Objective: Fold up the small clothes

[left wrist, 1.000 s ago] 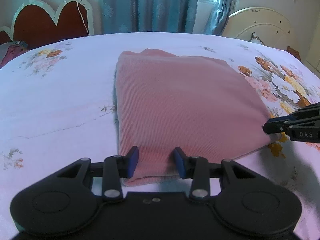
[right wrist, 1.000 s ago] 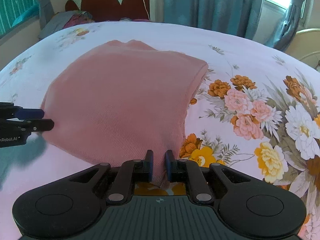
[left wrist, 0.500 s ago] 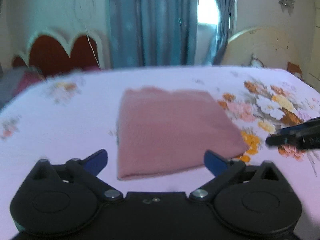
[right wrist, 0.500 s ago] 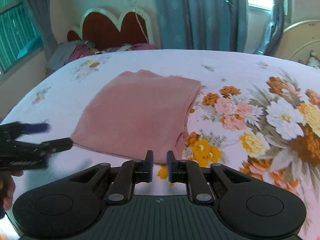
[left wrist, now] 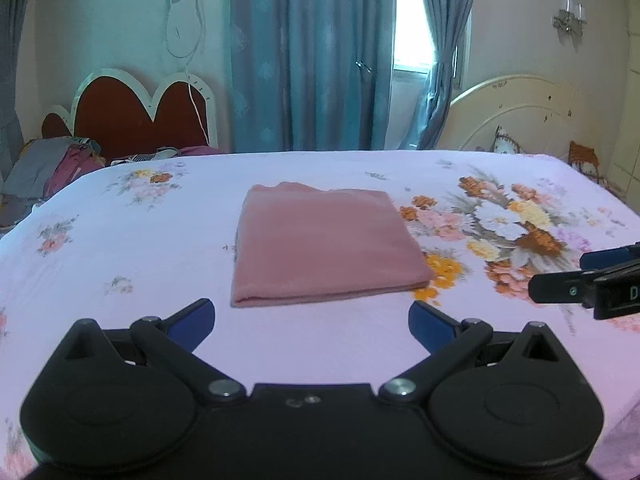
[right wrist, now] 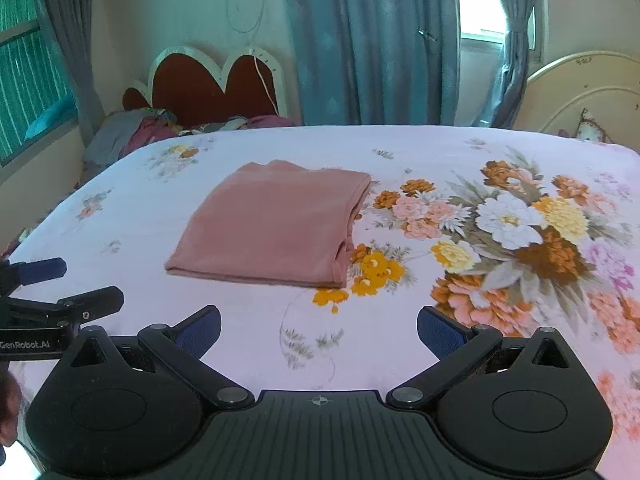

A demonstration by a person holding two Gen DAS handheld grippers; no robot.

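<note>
Cloth (left wrist: 326, 246): pink, folded into a flat rectangle, lying on my bed sheet (left wrist: 132, 264). I log it ahead of both grippers and apart from each; neither touches it.

Left gripper (left wrist: 312, 318): jaws spread wide, nothing between them but bare sheet. In its own view the cloth's near folded edge sits just beyond the fingertips, roughly centred between the two blue pads (left wrist: 192, 318).

Right gripper (right wrist: 319, 326): jaws opening, wide apart in the frame, nothing between them. From this side the cloth lies ahead and to the left of centre, with its near right corner beside orange printed flowers. The gap between pads frames plain sheet with a faint leaf print.

Cross-views: I see the right gripper's tips at the right edge of the left view, off the cloth's right side; the left gripper shows at the left edge of the right view, short of the cloth's near left corner.

Sheet: pale lilac, large floral print (right wrist: 516, 232) to the right of the cloth.

Background: red scalloped headboard (left wrist: 132, 116), blue curtains (left wrist: 316, 52), cream headboard (left wrist: 516, 116), heaped clothes (left wrist: 52, 164) at far left.
</note>
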